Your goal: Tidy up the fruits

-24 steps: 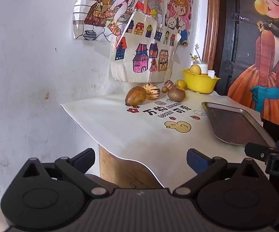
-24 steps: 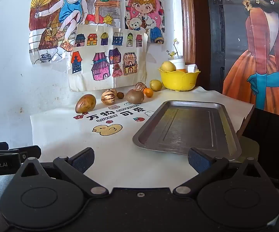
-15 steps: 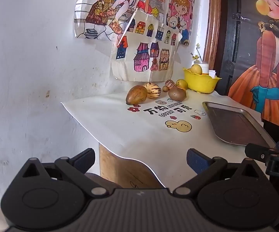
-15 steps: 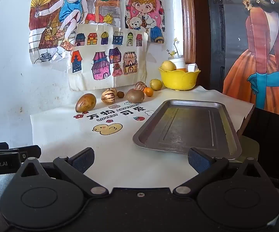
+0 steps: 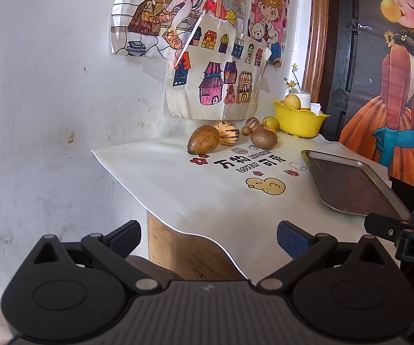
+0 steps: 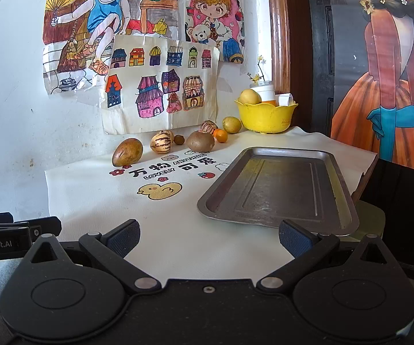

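Note:
Several fruits lie in a row at the back of the white tablecloth: a brown mango (image 6: 127, 152) (image 5: 203, 143), a striped melon (image 6: 161, 141) (image 5: 228, 133), a brown kiwi (image 6: 200, 141) (image 5: 263, 138), a small orange (image 6: 221, 135) and a yellow-green fruit (image 6: 231, 124). A grey metal tray (image 6: 342, 201) (image 5: 316, 161) lies empty at the right. A yellow bowl (image 6: 265, 118) (image 5: 298, 119) holds a pale fruit. My left gripper (image 5: 208, 238) and right gripper (image 6: 208, 237) are both open and empty, at the table's near edge, far from the fruits.
Drawings hang on the white wall (image 6: 11, 100) behind the table. A dark door with a painted girl (image 6: 393, 92) stands at the right. The table's left edge (image 5: 120, 178) drops off beside the wall. A white cup (image 6: 264, 92) stands behind the bowl.
The left wrist view has shifted very slightly. The fruits, tray and right gripper have not moved.

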